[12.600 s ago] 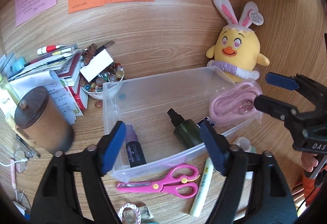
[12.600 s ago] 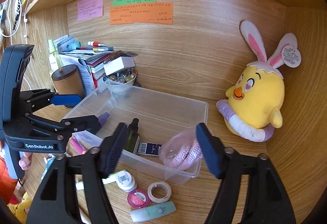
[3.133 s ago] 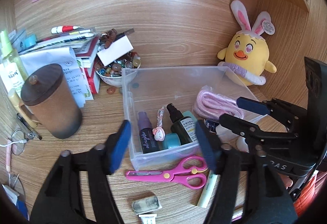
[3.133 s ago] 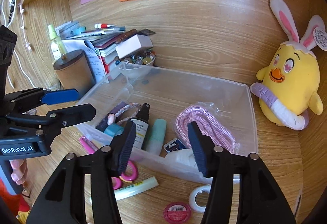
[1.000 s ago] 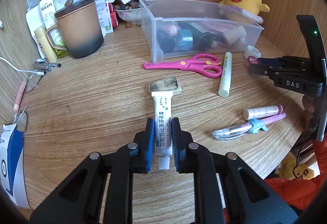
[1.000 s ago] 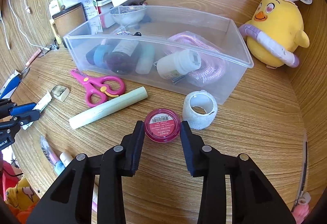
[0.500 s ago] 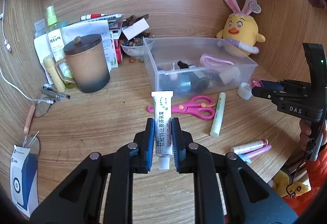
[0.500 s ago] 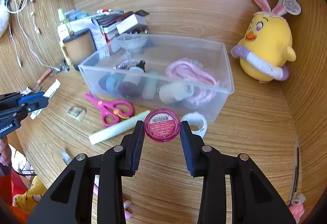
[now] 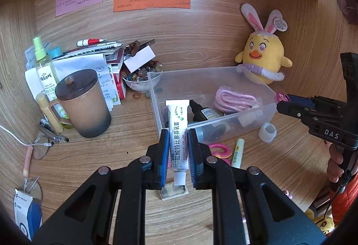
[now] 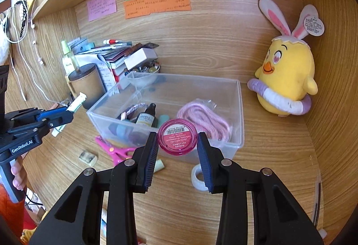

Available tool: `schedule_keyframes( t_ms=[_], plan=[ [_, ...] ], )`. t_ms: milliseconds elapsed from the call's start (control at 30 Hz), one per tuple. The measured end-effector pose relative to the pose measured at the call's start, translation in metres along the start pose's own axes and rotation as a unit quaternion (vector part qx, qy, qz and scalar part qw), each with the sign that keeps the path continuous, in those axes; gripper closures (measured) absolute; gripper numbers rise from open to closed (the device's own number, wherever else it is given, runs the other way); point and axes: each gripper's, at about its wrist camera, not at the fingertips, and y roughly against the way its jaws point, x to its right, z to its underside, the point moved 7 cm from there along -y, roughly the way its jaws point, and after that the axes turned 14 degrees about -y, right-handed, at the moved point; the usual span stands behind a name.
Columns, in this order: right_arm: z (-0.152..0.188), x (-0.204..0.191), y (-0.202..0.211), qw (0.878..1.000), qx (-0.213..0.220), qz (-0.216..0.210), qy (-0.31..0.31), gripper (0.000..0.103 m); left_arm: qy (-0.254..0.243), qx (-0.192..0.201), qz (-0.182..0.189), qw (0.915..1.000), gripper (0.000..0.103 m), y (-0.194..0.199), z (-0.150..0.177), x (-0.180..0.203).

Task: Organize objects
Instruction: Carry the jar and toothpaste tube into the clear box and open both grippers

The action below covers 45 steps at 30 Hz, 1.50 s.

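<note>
The left claw (image 9: 177, 151) is closed on a white ointment tube (image 9: 177, 133), which stands almost upright between the blue pads, cap end down and flat crimped end up. It is gripped across its middle, probably so that it does not swing while it is carried. The tube is lifted off the wooden surface (image 9: 89, 166), and in the left view its top lies at 12 o'clock, in line with the near left corner of the clear plastic box (image 9: 246, 118).

The right claw (image 10: 177, 151) is closed on a small round pink jar (image 10: 177, 136), held by its rim with the barcode label facing the camera. The jar is also in the air, in front of the near wall of the clear plastic box (image 10: 237, 146). In the left view this claw (image 9: 282, 103) is at 3 o'clock, close to the right end of the box.

Inside the box there are already a pink coiled cord (image 10: 204, 122), a dark spray bottle (image 10: 146, 117) and some other small things. So I judge the box is the collecting place, and both items are on the way into it. Each must come over the rim before release, or it may fall outside.

On the surface there remain pink scissors (image 10: 114, 150), a pale green stick (image 9: 237, 153), a white tape roll (image 9: 267, 132) and a small eraser (image 10: 88, 157). The lidded mug (image 9: 84, 104) at 10 o'clock and the yellow plush chick (image 9: 261, 59) at 1 o'clock stand apart from the box.
</note>
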Motion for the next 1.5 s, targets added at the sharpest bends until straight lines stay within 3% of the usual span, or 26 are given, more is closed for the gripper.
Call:
schedule_keyframes(
  t_ms=[467,1000,1167,1267,1400,1500],
  plan=[
    [-0.017,-0.007,-0.04,1.0,-0.018,-0.003,-0.003,0.071,0.028,-0.028,0.054,0.9978,0.087,-0.049,-0.026,-0.009],
    [-0.019,-0.022,-0.092,0.998,-0.069,-0.003,-0.003,0.07,0.022,-0.064,0.067,0.9954,0.087,-0.083,-0.028,-0.001],
    [-0.015,-0.026,-0.096,0.997,-0.071,0.004,0.012,0.07,0.023,-0.055,0.074,0.9954,0.087,-0.079,-0.029,0.001],
    [-0.015,-0.028,-0.094,0.997,-0.071,0.003,0.016,0.07,0.017,-0.05,0.069,0.9962,0.079,-0.074,-0.032,0.004],
    [-0.015,-0.03,-0.086,0.997,-0.071,-0.005,0.021,0.064,0.007,-0.036,0.056,0.9978,0.054,-0.062,-0.035,0.006],
    [-0.016,-0.031,-0.074,0.998,-0.058,-0.009,0.025,0.055,-0.001,-0.022,0.055,0.9983,0.049,-0.05,-0.037,0.008]
  ],
)
